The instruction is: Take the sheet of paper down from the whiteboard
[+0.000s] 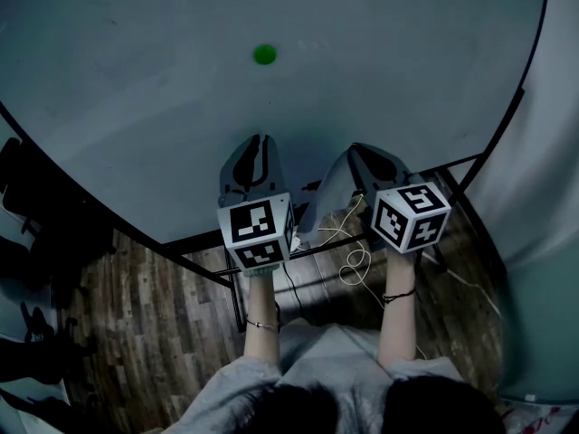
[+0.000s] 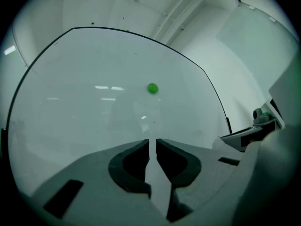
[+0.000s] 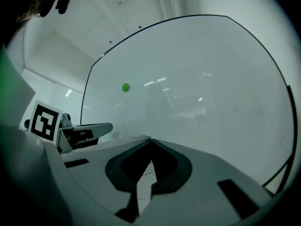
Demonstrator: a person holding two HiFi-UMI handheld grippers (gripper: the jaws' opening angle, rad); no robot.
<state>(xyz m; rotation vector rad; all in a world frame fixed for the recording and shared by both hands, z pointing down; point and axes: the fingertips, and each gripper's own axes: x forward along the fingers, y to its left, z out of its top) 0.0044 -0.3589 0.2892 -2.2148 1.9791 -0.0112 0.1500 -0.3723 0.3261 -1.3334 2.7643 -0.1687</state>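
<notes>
The whiteboard [image 1: 380, 70] fills the upper head view, with one green magnet [image 1: 264, 54] on it. The magnet [image 2: 153, 88] sits above and ahead of the left jaws, and in the right gripper view the magnet [image 3: 125, 87] lies up to the left. The sheet of paper [image 1: 308, 217] is off the board, a pale patch between the two grippers. My left gripper [image 1: 260, 143] is shut on the paper [image 2: 157, 182], which runs edge-on between its jaws. My right gripper [image 1: 359, 150] is shut on a printed strip of the paper [image 3: 145, 182]. Both grippers point at the board's lower part.
The board's black frame [image 1: 507, 125] curves down the right side, and a stand bar [image 1: 208, 269] runs below it. White cables [image 1: 355, 262] lie on the wooden floor [image 1: 154, 306]. Dark chairs [image 1: 23, 197] stand at the left.
</notes>
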